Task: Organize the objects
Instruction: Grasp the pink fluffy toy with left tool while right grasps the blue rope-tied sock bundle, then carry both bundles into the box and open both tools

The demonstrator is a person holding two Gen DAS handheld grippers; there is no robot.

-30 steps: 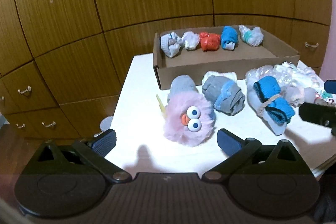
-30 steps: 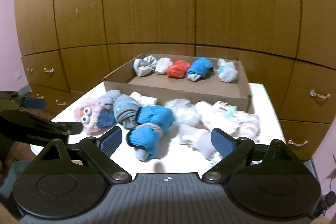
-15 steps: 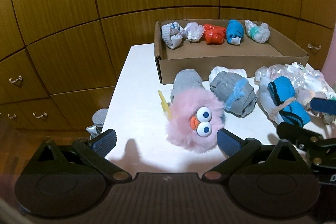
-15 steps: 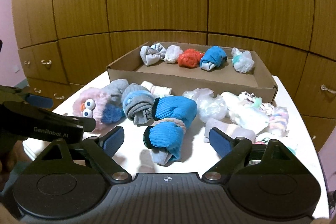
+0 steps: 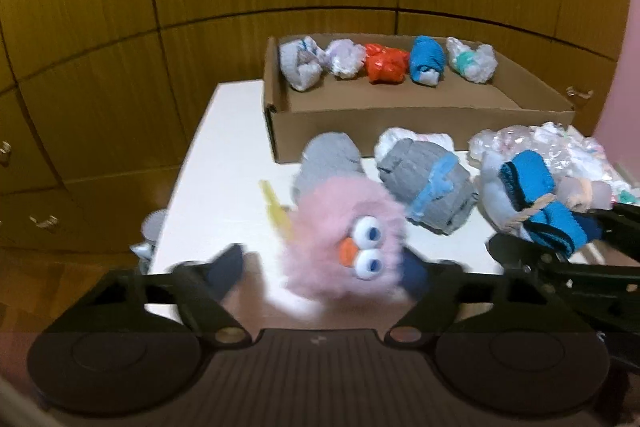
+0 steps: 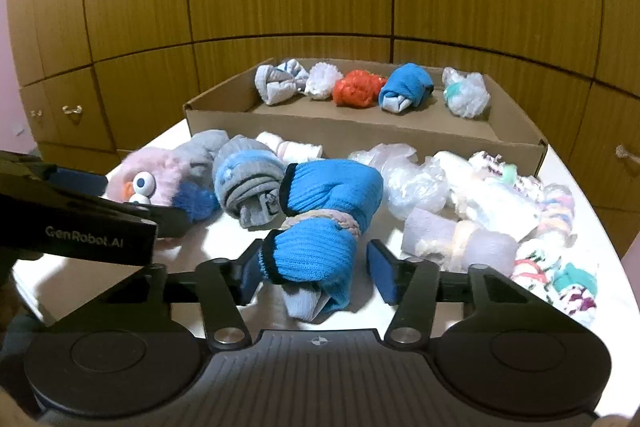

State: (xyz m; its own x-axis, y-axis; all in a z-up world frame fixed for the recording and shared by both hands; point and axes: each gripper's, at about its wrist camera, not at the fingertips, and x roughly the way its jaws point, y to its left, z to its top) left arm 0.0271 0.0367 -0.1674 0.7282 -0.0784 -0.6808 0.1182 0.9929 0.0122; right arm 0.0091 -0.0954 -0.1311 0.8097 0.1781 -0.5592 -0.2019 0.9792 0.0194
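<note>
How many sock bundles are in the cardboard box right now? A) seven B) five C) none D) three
B: the right wrist view shows five bundles in a row along the far wall of the cardboard box: grey, white, red, blue, and white with green.

Box (image 6: 360,137) at the desk's (image 6: 224,239) back edge, five sock bundles (image 6: 406,87) lined along its far wall; loose sock bundles (image 6: 320,211) strewn in front, plush toy (image 5: 344,247) leftmost.

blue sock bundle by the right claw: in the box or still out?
Out. The blue bundle lies on the table in front of the box, between the right claw's pads.
</note>
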